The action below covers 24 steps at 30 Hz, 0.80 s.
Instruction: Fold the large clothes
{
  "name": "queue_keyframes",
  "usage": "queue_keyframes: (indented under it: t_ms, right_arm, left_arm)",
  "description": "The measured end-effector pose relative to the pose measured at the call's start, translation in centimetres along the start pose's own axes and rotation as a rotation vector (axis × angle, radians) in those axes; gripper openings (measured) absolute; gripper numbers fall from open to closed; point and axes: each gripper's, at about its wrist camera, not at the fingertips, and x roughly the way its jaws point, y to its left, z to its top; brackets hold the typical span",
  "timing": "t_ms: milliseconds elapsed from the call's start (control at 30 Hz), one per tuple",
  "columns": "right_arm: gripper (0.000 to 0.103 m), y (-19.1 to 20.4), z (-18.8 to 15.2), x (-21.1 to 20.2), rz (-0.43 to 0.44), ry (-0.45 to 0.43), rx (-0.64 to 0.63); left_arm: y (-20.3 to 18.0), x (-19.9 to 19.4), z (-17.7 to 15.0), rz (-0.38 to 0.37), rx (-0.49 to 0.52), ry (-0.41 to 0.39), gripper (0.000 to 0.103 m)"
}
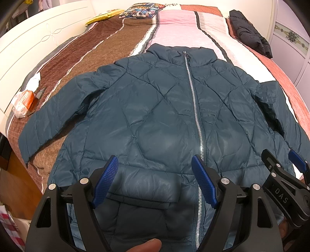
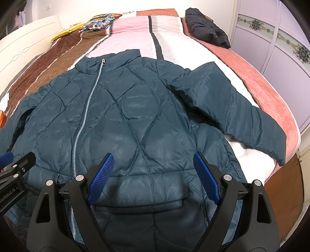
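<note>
Here the teal jacket (image 1: 155, 108) hem (lower edge) hides behind both open grippers.

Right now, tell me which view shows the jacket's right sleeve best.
The right wrist view: the right sleeve lies whole there, from shoulder to cuff, stretched toward the bed's edge. The left wrist view catches only part of that sleeve at the frame's side, with the right tool covering its lower end.

We see both views warmly and brightly lit from above; the far wall (image 2: 174, 4) blows out to white glare; the jacket (image 1: 155, 120) carries soft sheen on its quilting; fisheye bending curves the bed (image 2: 271, 100) edges; dark vignette rims the corners; focus stays sharp.
</note>
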Motion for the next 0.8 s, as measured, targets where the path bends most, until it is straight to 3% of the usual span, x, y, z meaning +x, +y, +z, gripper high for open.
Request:
queue_keyframes:
  t_ms: [467,800]
  right_arm:
    - [0.084,-1.5,0.2,-0.2,0.002,-0.004,0.043]
    - [0.084,-9.5,1.1,-0.9,-0.025,-0.031,0.208]
  left_arm:
    - [-0.6,-0.1,0.5,-0.01,0.033,-0.004,0.076]
    - [-3.6,-0.3,2.1,-0.062,0.149,-0.019,0.076]
